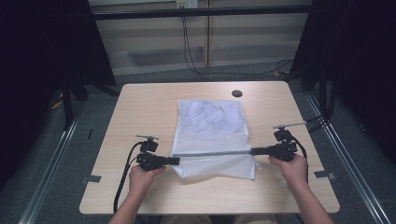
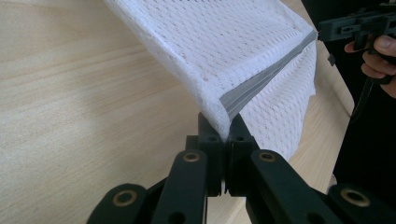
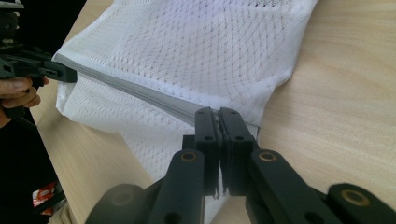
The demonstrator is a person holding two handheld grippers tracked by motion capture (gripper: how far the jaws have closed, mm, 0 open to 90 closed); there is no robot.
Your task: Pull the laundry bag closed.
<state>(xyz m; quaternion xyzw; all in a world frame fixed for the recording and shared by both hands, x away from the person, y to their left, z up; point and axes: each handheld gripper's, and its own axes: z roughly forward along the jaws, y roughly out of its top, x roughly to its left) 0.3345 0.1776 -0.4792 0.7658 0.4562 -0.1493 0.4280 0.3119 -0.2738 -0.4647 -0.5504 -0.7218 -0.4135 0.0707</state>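
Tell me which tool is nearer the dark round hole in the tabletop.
Right. The right tool grips the mesh bag's grey band below the hole; the left tool grips the band's opposite end, farther off.

no readable text, labels or signs

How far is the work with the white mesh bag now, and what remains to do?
Done: both grips are made. The left gripper and the right gripper are each shut on one end of the grey band of the white mesh bag. In hand: the band is stretched straight between them, and the near part of the bag hangs over it. Left: probably finishing the fold and laying the bag flat on the table.
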